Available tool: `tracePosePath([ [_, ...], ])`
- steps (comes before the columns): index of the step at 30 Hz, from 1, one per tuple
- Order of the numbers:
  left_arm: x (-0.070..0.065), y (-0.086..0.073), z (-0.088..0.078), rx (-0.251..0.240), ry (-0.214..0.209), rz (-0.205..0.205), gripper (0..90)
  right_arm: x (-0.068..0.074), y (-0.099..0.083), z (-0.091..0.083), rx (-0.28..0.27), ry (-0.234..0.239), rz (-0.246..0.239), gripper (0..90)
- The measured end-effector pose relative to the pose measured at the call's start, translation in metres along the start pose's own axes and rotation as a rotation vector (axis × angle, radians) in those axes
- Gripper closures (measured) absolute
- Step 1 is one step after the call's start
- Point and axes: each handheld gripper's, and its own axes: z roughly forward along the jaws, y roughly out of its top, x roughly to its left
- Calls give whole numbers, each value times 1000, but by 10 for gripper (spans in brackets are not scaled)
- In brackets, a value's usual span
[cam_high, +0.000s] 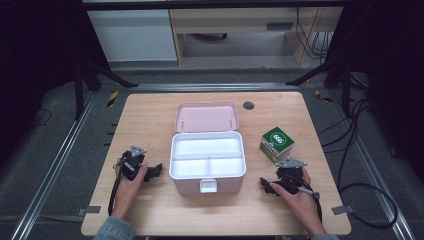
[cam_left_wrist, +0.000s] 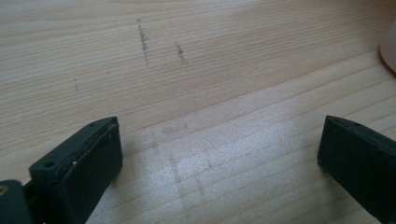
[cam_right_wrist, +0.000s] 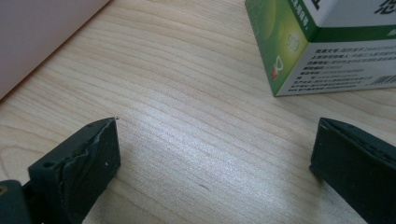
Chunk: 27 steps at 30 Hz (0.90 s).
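Just beyond right claw (cam_right_wrist: 215, 154), jaws apart & empty: green box (cam_right_wrist: 322, 42).

Left gripper (cam_high: 156, 171), right gripper (cam_high: 266, 185): jaws wide apart.

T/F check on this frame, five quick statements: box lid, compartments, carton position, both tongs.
1. The pink storage box has its lid open. True.
2. The box's compartments hold medicine packs. False: the three white compartments are empty.
3. The green and white carton stands on the table, to the right of the box. True.
4. The right tongs are shut on the carton. False: their jaws stand wide apart over bare wood, with the carton ahead of them.
5. The left tongs hold nothing. True: their jaws are open.
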Motion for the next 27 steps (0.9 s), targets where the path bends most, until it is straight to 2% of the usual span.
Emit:
tracePosePath([
  [5,-2,-1,-2,-8,-30,26,21,0,0,0,0,1,-1,16],
  [9,-4,0,-7,-19,-43,79,38,0,0,0,0,2,-2,16],
  [13,-7,3,-16,-30,-65,92,46,0,0,0,0,2,-2,16],
  [17,-13,13,-31,-57,-108,107,53,-1,0,0,0,6,-6,16],
  [19,-20,19,-42,-40,-118,154,55,-1,0,0,0,7,-6,16],
  [21,-21,21,-45,-36,-126,161,56,-1,0,0,0,8,-6,16],
  [26,-23,39,-62,-27,-148,218,47,-1,0,0,0,7,-6,16],
  [27,-23,39,-62,-27,-148,218,47,-1,0,0,0,7,-6,16],
])
